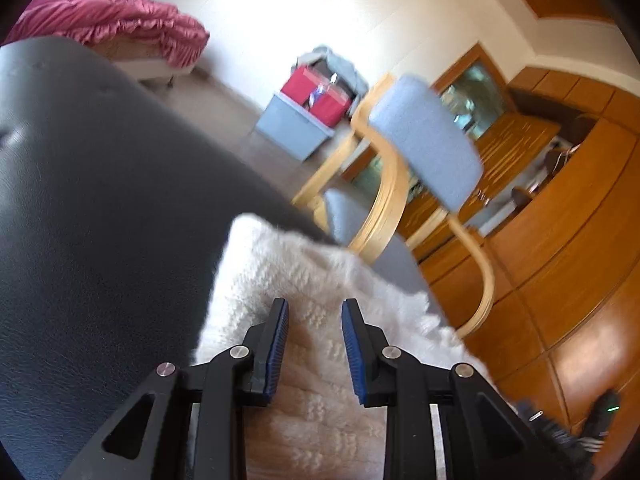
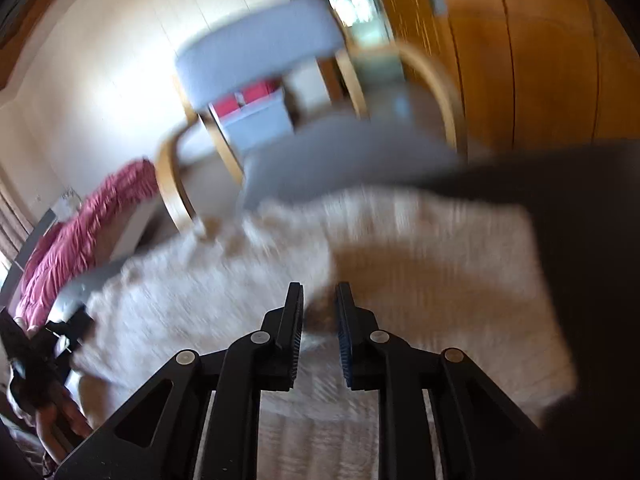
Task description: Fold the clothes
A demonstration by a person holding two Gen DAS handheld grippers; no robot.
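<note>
Left wrist view: left gripper [image 1: 314,346] hovers over white fluffy garment [image 1: 280,276] lying on dark surface [image 1: 100,220] — jaws partly apart, nothing between pads, likely waiting for next fold.

Right wrist view: blurred. Right gripper [image 2: 319,334] over same garment [image 2: 420,248], jaws narrow; fabric pinched or not — cannot tell. Grey chair [image 2: 260,52] behind.

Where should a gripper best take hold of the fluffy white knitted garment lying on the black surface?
Probably at the fluffy white knitted garment's far folded edge, coming level from the grey-cushioned wooden chair's side. That edge sits raised on the black leather-like surface, so the fingers could straddle it.
</note>
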